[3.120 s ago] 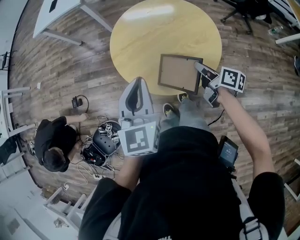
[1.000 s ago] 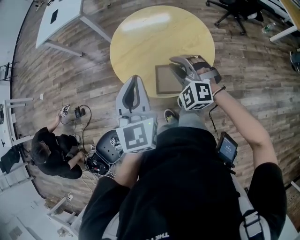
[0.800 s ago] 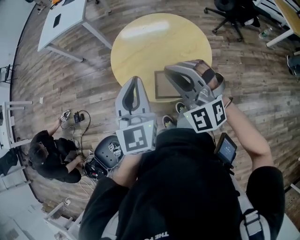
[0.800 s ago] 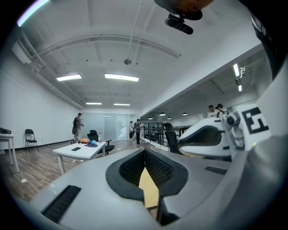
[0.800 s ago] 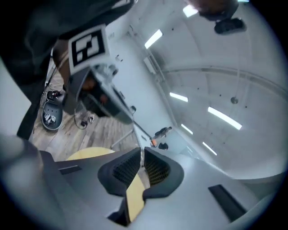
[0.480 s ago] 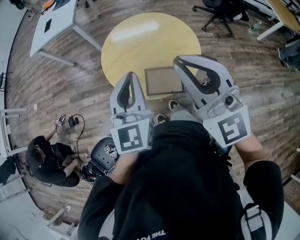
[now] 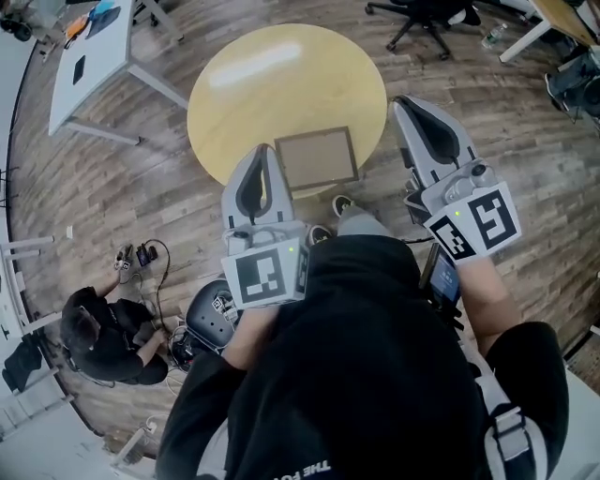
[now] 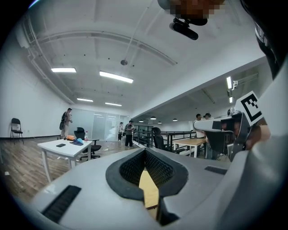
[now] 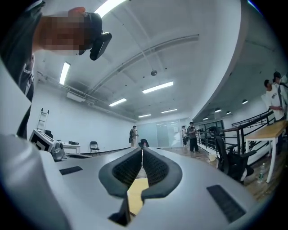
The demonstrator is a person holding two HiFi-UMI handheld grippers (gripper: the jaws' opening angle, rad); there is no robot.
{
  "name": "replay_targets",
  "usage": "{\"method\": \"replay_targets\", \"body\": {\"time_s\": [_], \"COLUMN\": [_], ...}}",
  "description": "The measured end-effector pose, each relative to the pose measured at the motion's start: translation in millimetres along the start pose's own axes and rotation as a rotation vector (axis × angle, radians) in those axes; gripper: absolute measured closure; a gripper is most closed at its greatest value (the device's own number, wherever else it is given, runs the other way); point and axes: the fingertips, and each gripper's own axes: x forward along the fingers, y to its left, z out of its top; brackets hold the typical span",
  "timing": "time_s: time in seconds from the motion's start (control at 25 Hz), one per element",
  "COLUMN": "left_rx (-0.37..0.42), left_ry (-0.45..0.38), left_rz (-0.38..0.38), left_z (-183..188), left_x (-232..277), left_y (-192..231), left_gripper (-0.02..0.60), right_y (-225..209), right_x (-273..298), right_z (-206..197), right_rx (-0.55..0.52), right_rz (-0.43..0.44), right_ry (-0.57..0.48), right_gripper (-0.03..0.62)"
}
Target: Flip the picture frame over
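The picture frame lies flat on the round yellow table, near its front edge, showing a light wooden border around a brown panel. No gripper touches it. My left gripper hangs level just left of the frame, its jaws shut and empty. My right gripper is raised to the frame's right, off the table's edge, also shut with nothing in it. In the left gripper view the left gripper has its pads meeting; in the right gripper view the right gripper does too.
A white table stands at the back left and an office chair at the back right. A person crouches on the wooden floor at the left beside cables and a dark helmet-like object.
The right gripper has left the frame, shut, rolled over and risen up and to the right. The frame now lies uncovered on the table. The left gripper rose slightly.
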Motion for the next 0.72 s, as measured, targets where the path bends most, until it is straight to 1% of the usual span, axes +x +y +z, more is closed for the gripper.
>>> {"method": "replay_targets", "body": {"time_s": [0.2,0.4,0.6,0.72], "left_rx": [0.004,0.011,-0.006,0.002], "left_ry": [0.015,0.002,0.011,0.007], "left_rz": [-0.024,-0.034,-0.034,-0.037], "left_z": [-5.2,-2.7,-2.2,-1.1], "left_x": [7.2,7.5,2.5,0.1], "left_y": [-8.7,-9.3,-9.4,-9.2], "left_gripper": [0.558,0.558,0.558,0.559], "right_y": [-1.7,-2.3,3.5,4.8], "right_x": [-1.0,0.8,0.4,-0.5], "right_z": [-2.1,-2.7,-6.2,-7.4], "right_rx": [-0.032,-0.029,-0.027,-0.027], "right_rz": [-0.015,-0.016,-0.011,-0.012], "right_ry": [0.002,0.012,0.021,0.028], "right_gripper": [0.569,0.569,0.569,0.569]}}
